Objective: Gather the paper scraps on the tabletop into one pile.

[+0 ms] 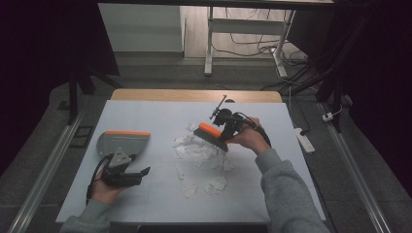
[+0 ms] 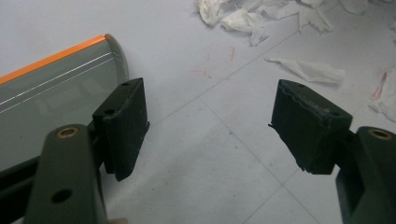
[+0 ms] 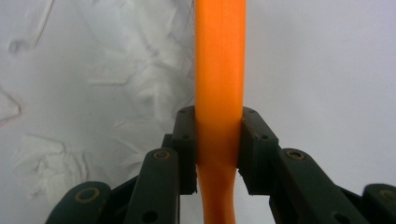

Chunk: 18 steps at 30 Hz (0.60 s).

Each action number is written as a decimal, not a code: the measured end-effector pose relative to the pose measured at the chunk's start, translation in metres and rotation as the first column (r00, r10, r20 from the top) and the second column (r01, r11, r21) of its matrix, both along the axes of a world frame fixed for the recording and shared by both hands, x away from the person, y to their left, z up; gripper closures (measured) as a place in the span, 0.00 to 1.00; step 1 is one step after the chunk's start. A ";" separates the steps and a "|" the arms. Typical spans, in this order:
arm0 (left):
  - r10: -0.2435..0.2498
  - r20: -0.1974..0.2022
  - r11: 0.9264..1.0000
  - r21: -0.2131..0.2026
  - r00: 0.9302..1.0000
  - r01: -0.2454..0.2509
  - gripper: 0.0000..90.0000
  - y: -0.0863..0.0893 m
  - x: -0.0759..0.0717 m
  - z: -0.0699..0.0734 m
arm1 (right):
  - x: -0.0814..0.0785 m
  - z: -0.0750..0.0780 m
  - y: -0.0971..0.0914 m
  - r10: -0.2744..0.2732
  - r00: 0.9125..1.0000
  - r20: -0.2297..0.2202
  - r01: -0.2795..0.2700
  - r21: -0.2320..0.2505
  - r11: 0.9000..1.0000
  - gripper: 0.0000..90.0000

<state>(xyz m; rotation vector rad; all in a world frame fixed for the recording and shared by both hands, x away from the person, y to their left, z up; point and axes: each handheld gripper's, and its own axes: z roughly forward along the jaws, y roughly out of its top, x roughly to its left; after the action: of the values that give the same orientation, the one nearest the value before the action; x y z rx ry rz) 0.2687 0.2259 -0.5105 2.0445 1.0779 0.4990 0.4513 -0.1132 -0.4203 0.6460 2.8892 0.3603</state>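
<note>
Brush [image 1: 212, 136] in right tool [image 3: 218, 151], paper scraps [image 1: 197, 147] beneath, dustpan [image 1: 121, 143] well apart.

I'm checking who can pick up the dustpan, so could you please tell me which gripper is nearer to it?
Left. The left gripper sits open just in front of the dustpan; the right gripper is across the table, holding the brush over the paper scraps.

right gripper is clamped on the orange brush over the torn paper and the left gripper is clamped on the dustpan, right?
Not quite. The right gripper does clamp the orange brush over the torn paper, but the left gripper is open and holds nothing: the left gripper view shows its jaws wide apart over the bare table, with the dustpan beside it.
</note>
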 end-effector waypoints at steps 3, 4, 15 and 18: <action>-0.002 0.002 1.000 -0.002 1.000 0.002 0.31 0.000 0.000 0.000 | 0.007 0.010 -0.003 -0.025 0.999 0.037 0.025 0.013 1.000 0.79; -0.002 0.001 1.000 -0.003 1.000 0.002 0.31 0.000 0.001 0.000 | 0.012 0.011 -0.003 -0.028 0.998 0.055 0.027 0.014 1.000 0.79; 0.013 -0.003 1.000 -0.025 1.000 -0.013 0.31 0.007 0.002 -0.001 | 0.068 -0.012 0.027 -0.032 0.993 0.114 0.034 -0.017 0.999 0.79; 0.016 -0.006 1.000 -0.027 1.000 -0.016 0.32 0.008 0.002 -0.002 | 0.078 -0.016 0.038 -0.012 0.993 0.118 0.016 -0.031 0.999 0.79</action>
<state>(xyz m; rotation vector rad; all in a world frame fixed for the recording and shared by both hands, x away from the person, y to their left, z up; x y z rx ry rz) 0.2712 0.2344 -0.5123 2.0166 1.0995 0.4846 0.5290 -0.0753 -0.4362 0.6179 2.7713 0.3373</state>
